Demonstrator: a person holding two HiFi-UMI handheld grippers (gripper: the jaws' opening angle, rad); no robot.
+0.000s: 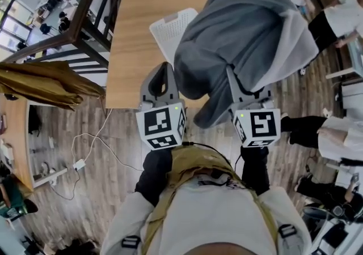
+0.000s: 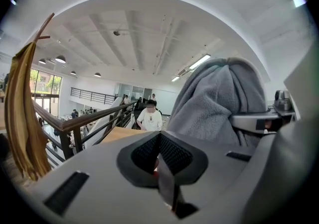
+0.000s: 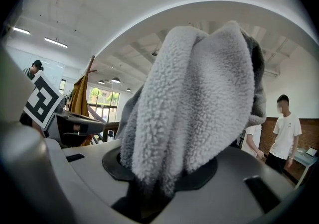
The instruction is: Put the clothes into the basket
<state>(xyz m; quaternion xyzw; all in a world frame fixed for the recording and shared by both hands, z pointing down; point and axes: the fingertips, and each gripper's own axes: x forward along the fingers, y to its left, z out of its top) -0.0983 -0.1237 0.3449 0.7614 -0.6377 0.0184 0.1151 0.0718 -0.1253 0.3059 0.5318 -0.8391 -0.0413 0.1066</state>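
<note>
From the head view, my right claw [image 1: 235,86] holds a big grey fleece [image 1: 244,27] up in the air over the wooden table [image 1: 127,50]. The white basket [image 1: 170,30] sits on the table. The fleece hangs in front of it and hides most of it, so I can only see one corner. I think that is the first worry. I could let go in the wrong spot because I cannot see where the basket's far edges are. A long part of the fleece also hangs down past the near edge of the table. If I drop it now, I think that part could pull the whole thing onto the floor.

From the left gripper view, my left claw [image 2: 159,141] is closed with nothing in it. The fleece [image 2: 214,103] is just beside it, but I cannot tell if they touch. So this claw is not helping to carry. It would have to open first to catch a loose end.

From the right gripper view, my right claw [image 3: 154,188] is squeezed on a thick fold of the fleece [image 3: 194,103]. The fleece is fat and soft. I think it could slide out if I swing it fast, as only this one pinch holds all the weight.
</note>
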